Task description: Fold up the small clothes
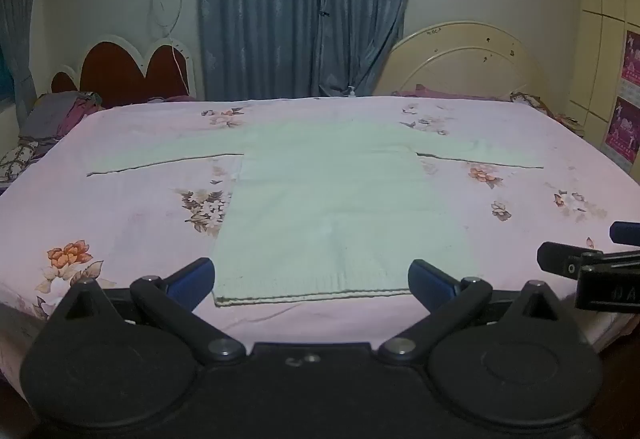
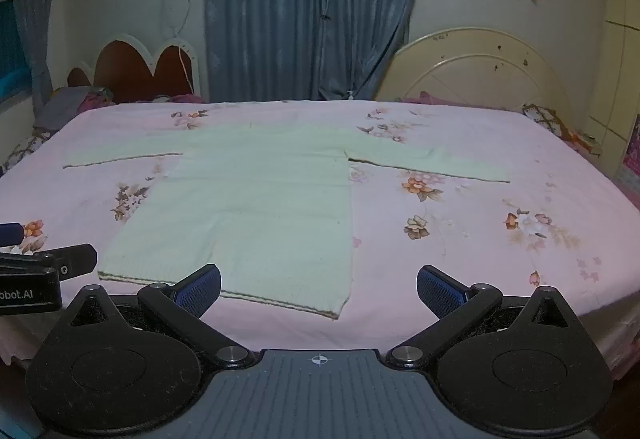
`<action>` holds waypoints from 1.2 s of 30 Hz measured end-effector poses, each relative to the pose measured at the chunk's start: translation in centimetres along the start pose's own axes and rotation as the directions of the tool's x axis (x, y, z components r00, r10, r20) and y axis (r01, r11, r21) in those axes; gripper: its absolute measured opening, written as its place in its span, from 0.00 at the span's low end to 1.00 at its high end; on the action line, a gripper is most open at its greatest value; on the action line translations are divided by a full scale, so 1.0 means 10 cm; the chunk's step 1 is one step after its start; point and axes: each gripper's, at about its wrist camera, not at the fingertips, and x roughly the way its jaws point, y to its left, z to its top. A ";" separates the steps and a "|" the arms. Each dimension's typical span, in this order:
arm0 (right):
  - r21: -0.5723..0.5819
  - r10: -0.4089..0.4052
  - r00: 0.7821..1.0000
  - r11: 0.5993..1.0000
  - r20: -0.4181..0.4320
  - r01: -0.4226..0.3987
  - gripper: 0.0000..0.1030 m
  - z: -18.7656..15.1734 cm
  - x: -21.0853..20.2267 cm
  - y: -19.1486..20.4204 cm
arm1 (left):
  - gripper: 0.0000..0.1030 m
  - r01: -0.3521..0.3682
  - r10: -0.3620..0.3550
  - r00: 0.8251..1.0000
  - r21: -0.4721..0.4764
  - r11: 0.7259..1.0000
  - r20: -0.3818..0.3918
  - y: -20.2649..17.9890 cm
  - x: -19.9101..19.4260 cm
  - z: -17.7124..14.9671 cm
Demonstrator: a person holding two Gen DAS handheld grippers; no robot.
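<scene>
Still wholly unfolded: pale-green knit sweater (image 1: 336,199) spread flat on the bed (image 1: 120,223), sleeves out, left tool (image 1: 312,279) and right tool (image 2: 319,285) spread wide, empty, near its hem.

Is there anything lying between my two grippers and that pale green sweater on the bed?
Nothing visible. The sweater lies flat on the floral bedsheet, its hem just ahead of the open left gripper and open right gripper.
</scene>
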 end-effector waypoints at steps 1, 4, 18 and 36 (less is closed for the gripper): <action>0.000 -0.001 1.000 1.000 0.000 0.001 1.00 0.00 0.00 0.00 | 1.00 -0.001 0.001 1.000 0.001 1.000 -0.001 0.00 0.00 0.00; -0.002 -0.003 1.000 1.000 0.001 0.003 1.00 0.01 0.00 0.01 | 1.00 -0.002 0.002 1.000 0.002 1.000 0.000 0.00 0.00 0.00; -0.006 -0.001 1.000 1.000 0.013 0.001 1.00 0.04 -0.02 0.06 | 1.00 -0.003 0.003 1.000 -0.007 1.000 0.002 0.05 -0.01 0.01; -0.007 0.005 1.000 1.000 0.020 -0.005 1.00 0.09 -0.03 0.06 | 1.00 -0.007 0.007 1.000 -0.011 1.000 0.012 0.07 -0.04 0.02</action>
